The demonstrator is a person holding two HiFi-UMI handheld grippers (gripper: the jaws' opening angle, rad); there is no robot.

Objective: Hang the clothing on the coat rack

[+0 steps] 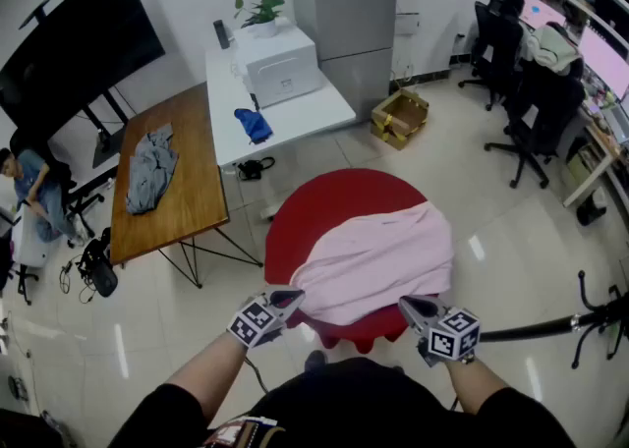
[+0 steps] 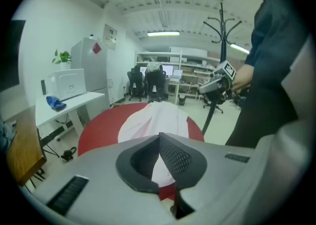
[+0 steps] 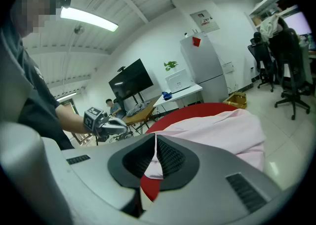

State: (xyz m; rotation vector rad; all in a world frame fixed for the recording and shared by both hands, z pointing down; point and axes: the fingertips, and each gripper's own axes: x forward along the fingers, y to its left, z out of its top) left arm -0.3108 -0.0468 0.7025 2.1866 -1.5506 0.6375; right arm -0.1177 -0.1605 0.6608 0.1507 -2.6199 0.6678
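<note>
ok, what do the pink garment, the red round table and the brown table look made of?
Pink garment: thin soft fabric, matte; it drapes over the edge and creases.
Red round table: hard, smooth top in an even red, probably paint or laminate; can't tell which.
Brown table: wood or wood-look veneer, warm brown, on thin dark legs, likely metal.

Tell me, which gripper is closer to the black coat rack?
Right. The right gripper is close to the coat rack, whose pole pokes in from the right edge. The left gripper is farther off, at the pink clothing's opposite corner.
</note>
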